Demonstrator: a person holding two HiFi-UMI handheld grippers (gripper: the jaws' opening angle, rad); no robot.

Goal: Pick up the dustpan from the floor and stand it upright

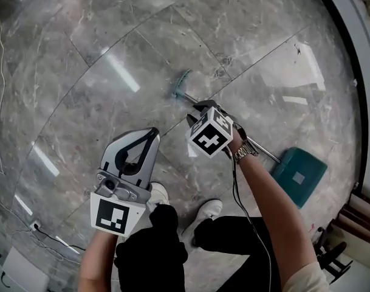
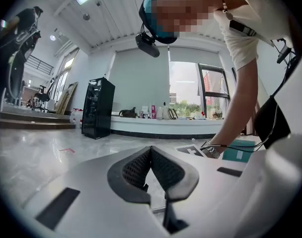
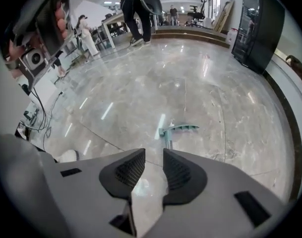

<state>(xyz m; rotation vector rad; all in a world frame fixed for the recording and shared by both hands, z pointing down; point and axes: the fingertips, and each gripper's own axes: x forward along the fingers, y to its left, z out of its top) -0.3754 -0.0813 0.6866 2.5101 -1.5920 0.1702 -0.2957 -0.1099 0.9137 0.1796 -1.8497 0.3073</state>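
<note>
The dustpan lies flat on the marble floor: a teal pan (image 1: 299,176), a thin metal shaft (image 1: 267,153) and a teal hand grip (image 1: 181,85). My right gripper (image 1: 200,107) points steeply down over the shaft near the grip end, mostly hidden under its marker cube (image 1: 210,132). In the right gripper view its jaws (image 3: 154,153) stand open; the teal grip (image 3: 183,128) lies just beyond them and the shaft (image 3: 168,144) runs under the right jaw, not pinched. My left gripper (image 1: 154,131) hovers to the left, shut and empty (image 2: 151,148). The pan (image 2: 238,151) shows at that view's right.
The person's white shoes (image 1: 209,210) stand just below the grippers. A cable (image 1: 45,233) trails at the lower left. A window ledge (image 1: 355,35) curves along the right. A black cabinet (image 2: 97,108) and a low sill with bottles (image 2: 155,120) stand farther off.
</note>
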